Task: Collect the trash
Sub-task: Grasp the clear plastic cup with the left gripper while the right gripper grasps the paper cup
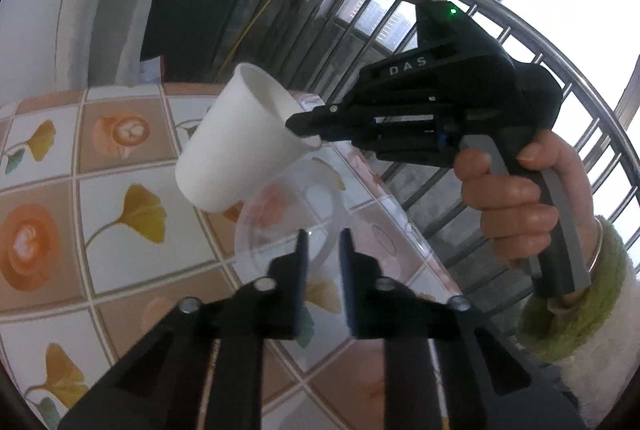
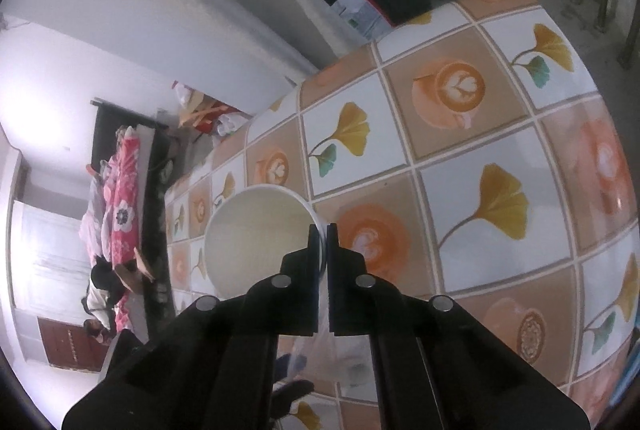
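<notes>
A white paper cup [image 1: 236,142] hangs tilted in the air above the table, pinched at its rim by my right gripper [image 1: 304,134]. In the right wrist view the cup's open mouth [image 2: 256,234] sits just left of my right gripper [image 2: 324,234], whose jaws are shut on the rim. My left gripper [image 1: 324,242] is shut on the edge of a clear plastic bag [image 1: 292,214] and holds its mouth open just below the cup. The bag also shows below the right fingers [image 2: 340,354].
The table [image 2: 460,134] has a tiled cloth with ginkgo leaves and coffee cups. A metal railing [image 1: 540,70] and window stand behind the right hand. A bed [image 2: 124,190] and a door stand across the room.
</notes>
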A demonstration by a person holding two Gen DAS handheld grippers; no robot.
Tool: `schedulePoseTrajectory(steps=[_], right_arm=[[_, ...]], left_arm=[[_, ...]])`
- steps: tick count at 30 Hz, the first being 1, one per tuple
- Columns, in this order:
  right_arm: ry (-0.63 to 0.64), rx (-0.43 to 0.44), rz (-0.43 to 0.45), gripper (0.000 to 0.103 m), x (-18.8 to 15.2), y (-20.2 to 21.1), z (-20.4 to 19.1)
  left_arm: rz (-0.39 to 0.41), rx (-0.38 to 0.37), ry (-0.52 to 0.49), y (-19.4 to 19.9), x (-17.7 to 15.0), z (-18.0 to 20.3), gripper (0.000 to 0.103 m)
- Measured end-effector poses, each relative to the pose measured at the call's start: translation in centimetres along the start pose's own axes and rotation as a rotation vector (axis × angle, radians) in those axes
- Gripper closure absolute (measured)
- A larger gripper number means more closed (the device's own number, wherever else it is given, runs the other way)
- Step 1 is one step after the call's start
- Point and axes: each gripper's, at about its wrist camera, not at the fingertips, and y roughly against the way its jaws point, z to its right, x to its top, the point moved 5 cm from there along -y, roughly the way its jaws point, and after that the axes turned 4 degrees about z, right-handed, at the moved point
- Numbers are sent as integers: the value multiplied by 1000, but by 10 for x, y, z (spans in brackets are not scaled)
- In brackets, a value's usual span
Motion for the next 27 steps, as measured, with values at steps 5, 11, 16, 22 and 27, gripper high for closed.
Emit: schedulePoseTrajectory(steps=[5, 11, 16, 22, 27], right_arm=[[-21, 8, 34, 102, -4, 10, 7], [-37, 35, 73, 102, -6, 26, 11], [-32, 56, 97, 102, -21, 42, 18], [-46, 76, 163, 102, -62, 76, 39], [-40, 57, 227, 102, -108, 101, 58]], left_arm=[[5, -16, -8, 7, -2, 7, 98], [16, -31, -12, 25, -5, 15, 99], [58, -76, 20, 54, -23, 24, 99], [106, -27, -10, 99, -51, 34, 99], [156, 24, -29, 123, -71, 42, 99]])
